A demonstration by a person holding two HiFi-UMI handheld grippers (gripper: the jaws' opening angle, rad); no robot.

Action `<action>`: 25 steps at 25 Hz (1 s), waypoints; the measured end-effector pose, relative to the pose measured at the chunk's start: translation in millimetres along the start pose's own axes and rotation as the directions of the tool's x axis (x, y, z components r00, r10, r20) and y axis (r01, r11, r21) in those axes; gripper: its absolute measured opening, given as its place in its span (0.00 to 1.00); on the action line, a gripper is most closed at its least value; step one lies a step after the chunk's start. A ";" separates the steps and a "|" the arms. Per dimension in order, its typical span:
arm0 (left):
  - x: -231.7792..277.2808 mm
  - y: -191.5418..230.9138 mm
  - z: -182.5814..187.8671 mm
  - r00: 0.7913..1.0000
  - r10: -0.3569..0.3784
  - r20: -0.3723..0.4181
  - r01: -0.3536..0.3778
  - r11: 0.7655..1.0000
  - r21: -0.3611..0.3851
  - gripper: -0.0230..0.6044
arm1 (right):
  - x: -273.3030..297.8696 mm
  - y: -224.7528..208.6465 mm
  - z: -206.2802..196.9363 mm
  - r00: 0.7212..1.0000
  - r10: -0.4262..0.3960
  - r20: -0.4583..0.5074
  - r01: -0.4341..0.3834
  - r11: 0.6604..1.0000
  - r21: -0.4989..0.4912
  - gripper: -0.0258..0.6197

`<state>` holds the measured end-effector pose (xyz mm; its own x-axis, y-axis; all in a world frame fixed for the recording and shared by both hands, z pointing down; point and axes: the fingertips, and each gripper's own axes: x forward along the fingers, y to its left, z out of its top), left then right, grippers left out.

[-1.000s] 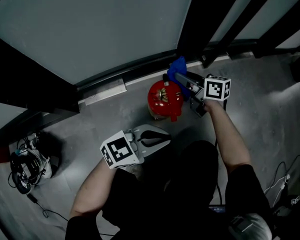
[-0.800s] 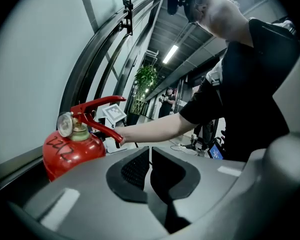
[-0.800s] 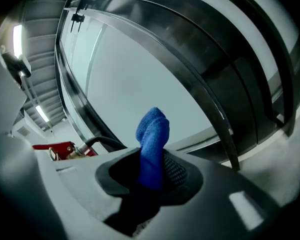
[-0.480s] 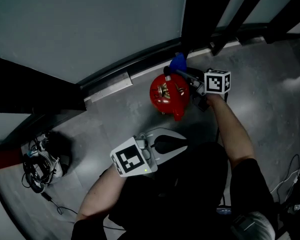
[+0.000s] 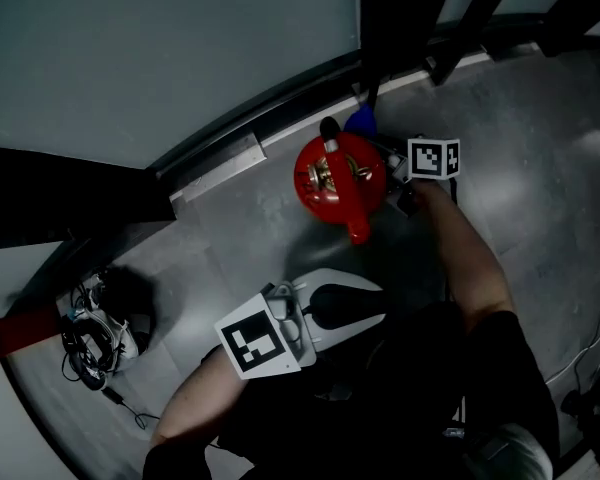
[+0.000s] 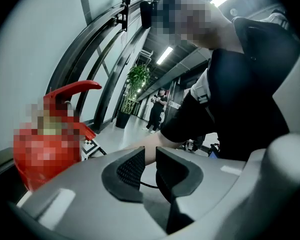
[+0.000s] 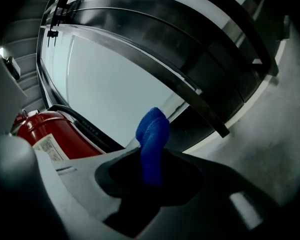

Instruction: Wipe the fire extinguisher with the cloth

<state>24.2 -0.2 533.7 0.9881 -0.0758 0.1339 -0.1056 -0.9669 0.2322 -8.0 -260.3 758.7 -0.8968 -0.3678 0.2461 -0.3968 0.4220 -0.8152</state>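
Nearest to us, the left gripper hovers low over the grey floor, well short of the fire extinguisher. Its jaws are drawn almost together, with only a thin slit between the ribbed pads, and they hold nothing.

Beyond it the fire extinguisher stands upright on the floor. We look down on its rounded, glossy red top. Brass-coloured valve fittings sit in the middle, a red lever juts toward us, and a black hose end sticks up at the far edge. In the right gripper view we see a white label on its red side.

On the extinguisher's right, the right gripper reaches past the cylinder's far shoulder. Its jaws are clamped on a bright blue cloth, which stands up from between them as a bunched, folded strip. The cloth sits just behind the extinguisher's top, and we cannot tell whether it touches the red surface.

Farther off, a pale sill runs along the foot of the dark-framed glass wall. A tangle of cables lies well to the left.
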 end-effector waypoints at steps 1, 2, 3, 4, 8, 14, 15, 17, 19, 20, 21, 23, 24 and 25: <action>-1.2 -1.9 -2.7 1.000 -0.005 -0.007 0.005 1.000 -0.004 0.16 | 1.1 -6.7 -4.0 1.000 -0.002 0.001 0.002 1.000 0.024 0.22; -2.6 -3.3 -5.8 1.000 -0.006 -0.014 0.006 1.000 -0.009 0.16 | 2.2 -13.1 -7.5 1.000 -0.004 0.004 0.003 0.999 0.049 0.22; -4.2 -4.2 -9.0 1.000 -0.007 -0.023 0.007 1.000 -0.011 0.16 | 3.2 -19.3 -10.3 1.000 -0.004 0.010 0.003 0.997 0.073 0.22; -6.2 -5.1 -11.7 0.999 -0.009 -0.033 0.009 1.000 -0.013 0.16 | 4.0 -25.2 -12.4 1.000 -0.004 0.022 0.001 0.995 0.098 0.22; -14.7 -10.2 -13.2 0.999 -0.012 -0.044 0.011 1.000 -0.024 0.16 | 7.9 -43.8 -21.3 0.996 0.005 0.091 -0.023 0.981 0.191 0.22; -22.1 -8.4 -26.6 0.996 0.019 -0.089 -0.021 1.000 -0.016 0.16 | 13.6 -80.4 -40.4 0.993 -0.100 0.065 0.085 0.976 0.200 0.22; -23.2 -8.3 -28.8 0.995 0.025 -0.097 -0.027 1.000 -0.016 0.16 | 14.9 -85.9 -46.2 0.991 -0.119 0.056 0.105 0.974 0.200 0.22; -24.6 -7.7 -31.3 0.994 0.035 -0.103 -0.036 0.999 -0.013 0.16 | 16.6 -93.5 -53.0 0.988 -0.141 0.056 0.127 0.971 0.203 0.22; -25.5 -7.1 -32.4 0.993 0.039 -0.109 -0.040 0.999 -0.009 0.16 | 17.2 -99.9 -56.9 0.983 -0.177 0.048 0.166 0.969 0.182 0.22; -26.1 -7.1 -32.8 0.993 0.040 -0.115 -0.041 0.999 -0.007 0.16 | 17.2 -103.1 -59.3 0.979 -0.198 0.040 0.188 0.967 0.171 0.22; -26.7 -7.0 -33.4 0.992 0.041 -0.122 -0.042 0.999 -0.006 0.16 | 17.1 -106.7 -62.2 0.976 -0.217 0.030 0.209 0.964 0.165 0.22; -28.3 -5.9 -34.6 0.990 0.048 -0.132 -0.049 0.999 -0.005 0.16 | 16.4 -115.9 -69.8 0.967 -0.256 0.001 0.252 0.955 0.154 0.22; -29.2 -5.1 -34.5 0.990 0.052 -0.134 -0.053 0.999 -0.006 0.16 | 15.7 -121.1 -73.6 0.961 -0.276 -0.015 0.275 0.950 0.144 0.22; -29.7 -4.4 -33.8 0.990 0.055 -0.133 -0.056 0.998 -0.007 0.16 | 14.8 -125.9 -77.1 0.955 -0.294 -0.029 0.295 0.946 0.135 0.22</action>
<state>-8.5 14.5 561.2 0.9572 -0.0958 0.2730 -0.1620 -0.9593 0.2314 13.6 -255.0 905.4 -0.7460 -0.4509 0.4901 -0.6134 0.1787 -0.7693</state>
